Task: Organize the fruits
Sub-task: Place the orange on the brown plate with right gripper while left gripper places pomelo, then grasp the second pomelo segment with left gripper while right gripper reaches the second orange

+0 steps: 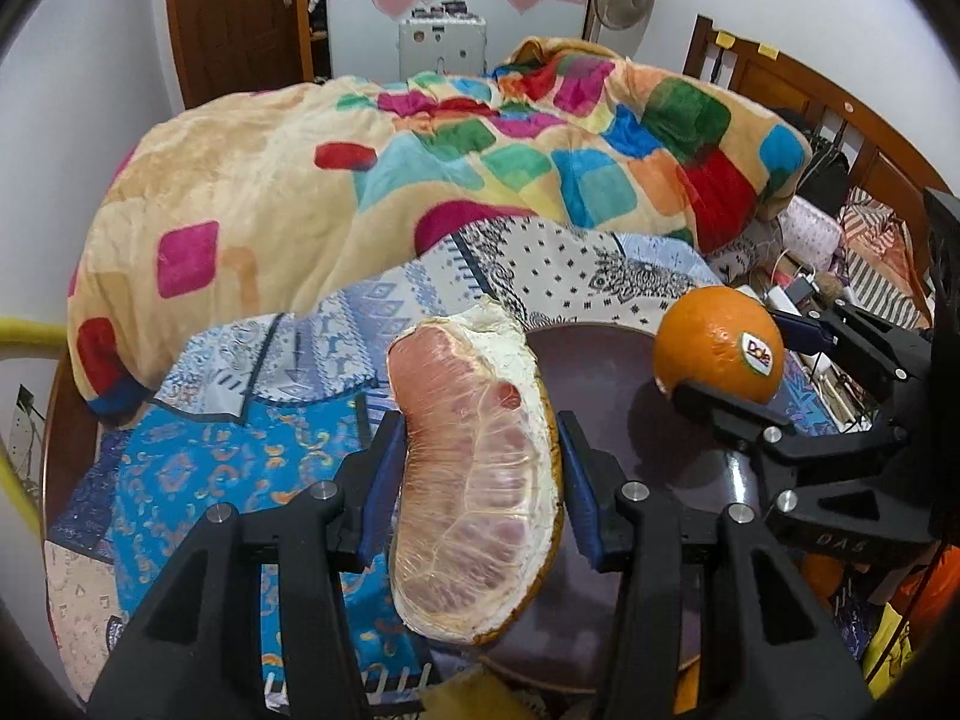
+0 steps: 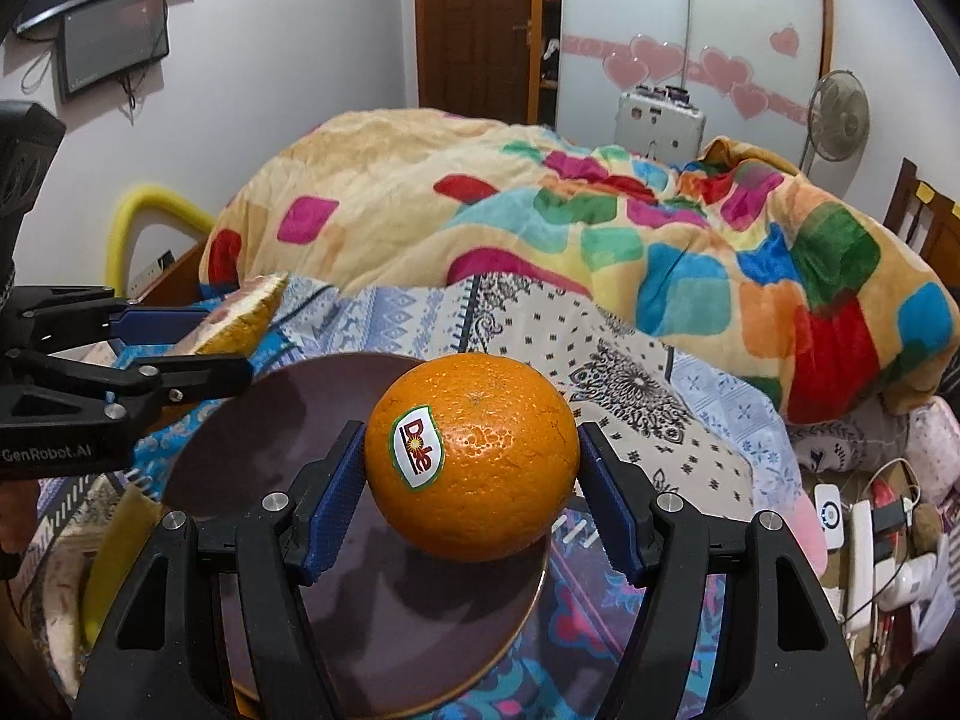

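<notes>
Left wrist view: left claw [image 1: 483, 468] closed on a pomelo wedge [image 1: 474, 480], blue pads pressed to both sides, flesh facing the camera, held above the left edge of a dark brown plate [image 1: 606, 372]. Right claw [image 1: 729, 360] enters from the right, gripping an orange [image 1: 714, 342] with a Dole sticker over the plate's far right rim. Behind: patterned bed sheet [image 1: 252, 420], bunched colourful blanket [image 1: 420, 168].

Right wrist view: right claw [image 2: 473, 468] clamped on the orange [image 2: 474, 456], which hides the plate [image 2: 384, 612] centre. Only here: wall-mounted screen [image 2: 114, 39], power strip and cables [image 2: 864, 546] at right.
</notes>
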`<state>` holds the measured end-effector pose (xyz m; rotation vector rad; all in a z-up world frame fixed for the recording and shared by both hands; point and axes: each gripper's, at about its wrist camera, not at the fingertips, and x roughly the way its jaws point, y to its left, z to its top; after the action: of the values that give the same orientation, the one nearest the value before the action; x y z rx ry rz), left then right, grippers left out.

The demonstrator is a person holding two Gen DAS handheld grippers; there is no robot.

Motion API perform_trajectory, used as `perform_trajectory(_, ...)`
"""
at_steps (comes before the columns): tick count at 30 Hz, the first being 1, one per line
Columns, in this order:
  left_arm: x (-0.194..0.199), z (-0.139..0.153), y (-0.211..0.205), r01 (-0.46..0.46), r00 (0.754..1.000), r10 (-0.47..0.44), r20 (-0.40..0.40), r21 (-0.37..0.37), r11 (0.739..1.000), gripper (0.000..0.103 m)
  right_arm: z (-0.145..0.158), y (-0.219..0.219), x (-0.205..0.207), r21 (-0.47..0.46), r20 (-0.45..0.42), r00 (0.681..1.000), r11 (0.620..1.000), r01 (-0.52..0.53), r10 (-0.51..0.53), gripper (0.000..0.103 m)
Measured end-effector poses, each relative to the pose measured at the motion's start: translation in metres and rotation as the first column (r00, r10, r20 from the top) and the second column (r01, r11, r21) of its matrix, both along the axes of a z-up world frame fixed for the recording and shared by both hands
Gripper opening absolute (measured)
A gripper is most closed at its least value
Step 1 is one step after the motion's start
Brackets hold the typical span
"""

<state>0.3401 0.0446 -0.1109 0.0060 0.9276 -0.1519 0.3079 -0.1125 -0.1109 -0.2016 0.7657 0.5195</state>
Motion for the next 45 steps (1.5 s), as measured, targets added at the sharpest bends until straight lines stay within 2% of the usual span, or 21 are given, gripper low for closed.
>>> perform_trajectory(5,0.008,-0.009,-0.006,0.015,0.999,-0.014,-0.046,0.015,1.000,0.048,-0.010,0.005,0.005,-0.033,-0.048,0.999,0.999,-0.027,0.025,0.066)
perform_trajectory(8,0.008,-0.006,-0.007,0.012,1.000,-0.011,-0.025,0.039,0.999,0.048,-0.014,0.008,0.008,-0.048,-0.061,0.998,0.998,-0.037,0.034,0.066)
perform_trajectory(17,0.002,0.005,-0.004,0.005,1.000,-0.005,0.004,0.031,1.000,0.048,-0.017,0.014,0.008,-0.102,-0.061,0.997,0.994,-0.046,0.040,0.067)
perform_trajectory(21,-0.008,0.012,0.001,-0.006,1.000,0.006,0.013,0.017,1.000,0.048,-0.010,0.012,0.004,-0.094,-0.047,0.998,0.995,-0.042,0.038,0.067)
perform_trajectory(23,-0.015,0.017,0.005,-0.014,1.000,0.014,0.017,0.013,1.000,0.048,-0.002,0.009,-0.001,-0.076,-0.027,0.999,0.996,-0.037,0.035,0.073)
perform_trajectory(24,-0.020,0.020,0.007,-0.019,1.000,0.019,0.022,0.012,1.000,0.048,0.003,0.007,-0.004,-0.066,-0.016,0.999,0.997,-0.036,0.035,0.078)
perform_trajectory(32,-0.056,0.038,0.017,-0.071,0.996,0.070,0.047,0.025,0.997,0.050,0.038,-0.005,-0.046,-0.041,0.085,0.996,0.999,-0.022,0.026,0.078)
perform_trajectory(37,-0.091,0.044,0.016,-0.094,0.994,0.091,0.064,0.044,0.995,0.059,0.049,-0.014,-0.077,-0.008,0.110,0.994,1.000,-0.029,0.030,0.078)
perform_trajectory(45,-0.138,0.027,0.005,-0.080,0.997,0.079,0.022,0.034,0.996,0.064,0.052,-0.021,-0.127,-0.015,0.154,0.986,0.998,-0.056,0.058,0.078)
